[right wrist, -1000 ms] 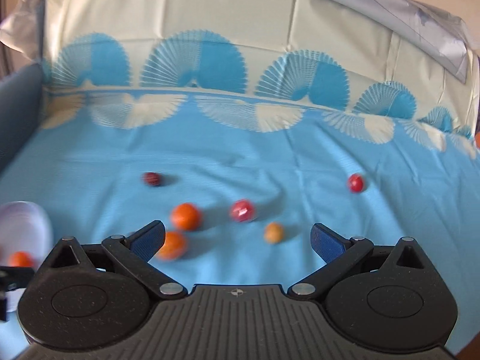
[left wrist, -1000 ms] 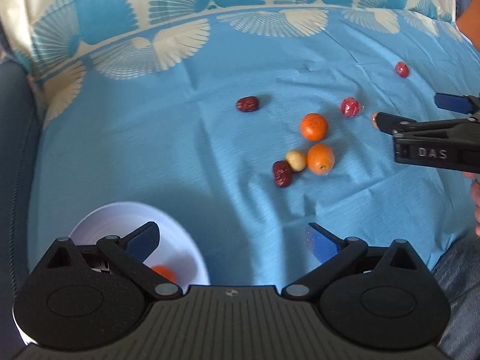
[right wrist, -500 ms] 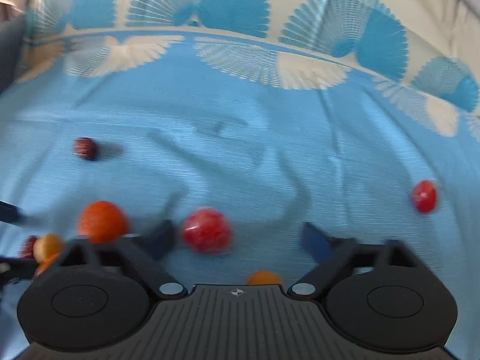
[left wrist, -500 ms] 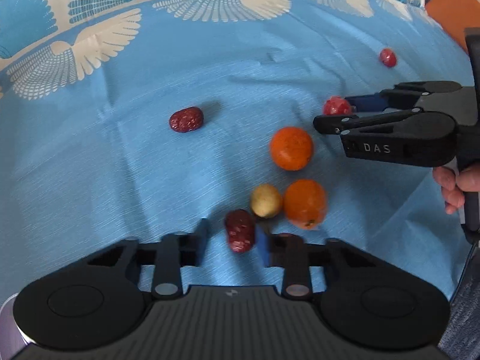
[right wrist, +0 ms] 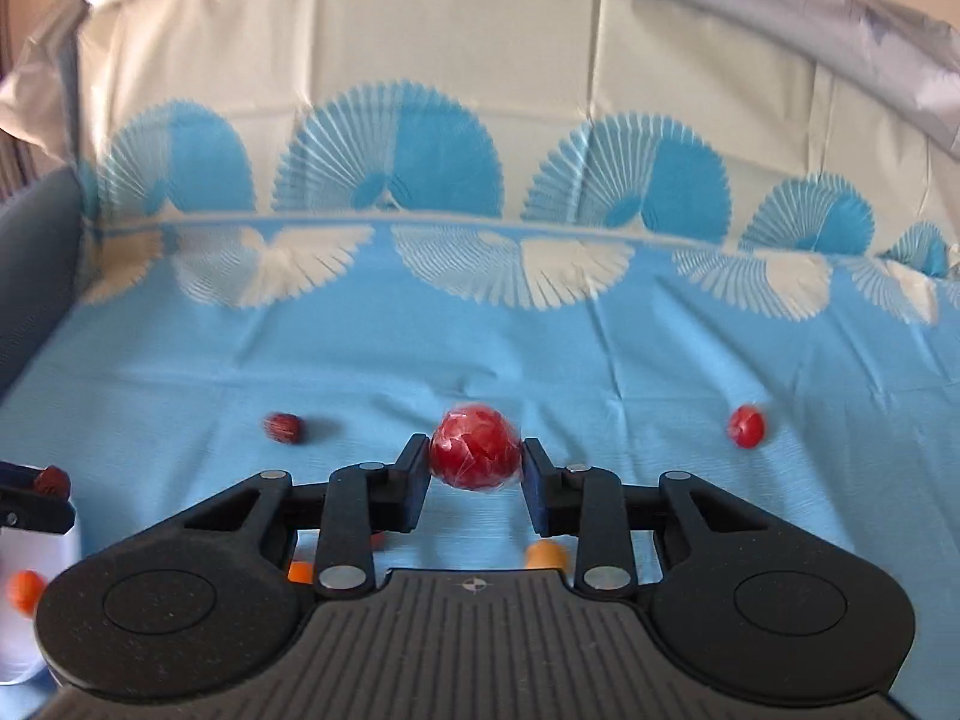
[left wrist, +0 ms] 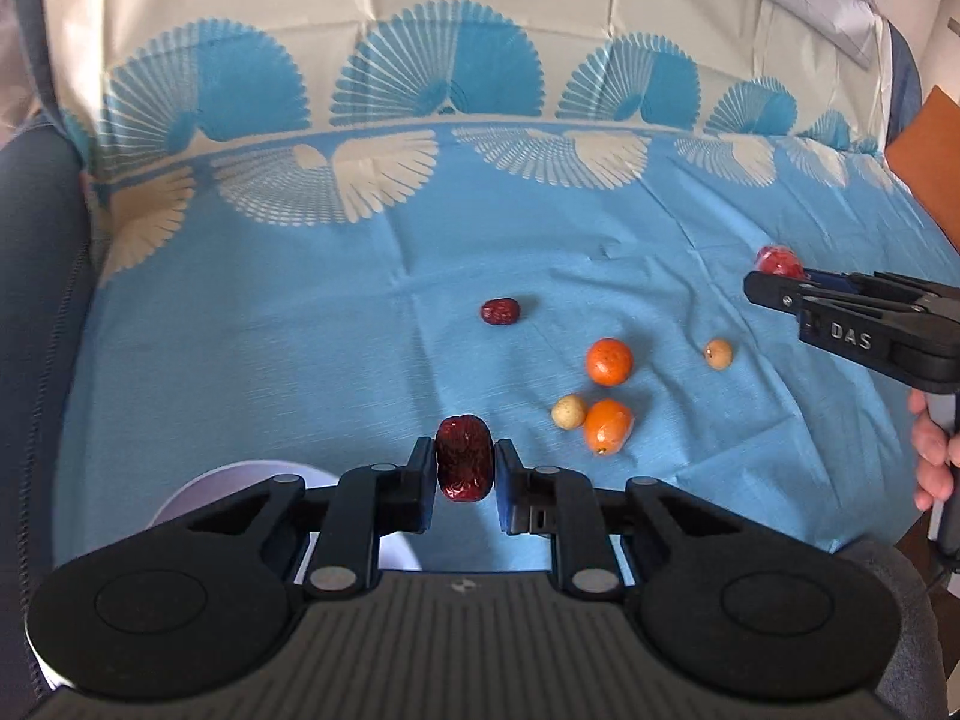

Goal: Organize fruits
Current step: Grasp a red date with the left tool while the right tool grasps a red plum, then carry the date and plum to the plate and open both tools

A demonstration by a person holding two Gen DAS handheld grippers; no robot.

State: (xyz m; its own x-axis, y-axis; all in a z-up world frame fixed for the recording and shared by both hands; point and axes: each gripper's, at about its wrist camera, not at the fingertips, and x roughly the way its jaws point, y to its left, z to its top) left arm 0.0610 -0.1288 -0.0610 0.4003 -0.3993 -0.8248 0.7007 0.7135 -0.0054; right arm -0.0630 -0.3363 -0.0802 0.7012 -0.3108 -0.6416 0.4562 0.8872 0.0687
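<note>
My left gripper is shut on a dark red date and holds it above the blue cloth, near the white bowl. My right gripper is shut on a wrapped red ball fruit, lifted off the cloth; it also shows in the left wrist view. On the cloth lie a second date, two oranges and two small yellow fruits. A small red fruit lies far right.
The bowl holds an orange. The blue patterned cloth covers a sofa seat with a grey armrest at the left. An orange object stands at the far right.
My left gripper has closed on the date and lifted it back toward the bowl. My right gripper has closed on the wrapped red fruit and raised it.
</note>
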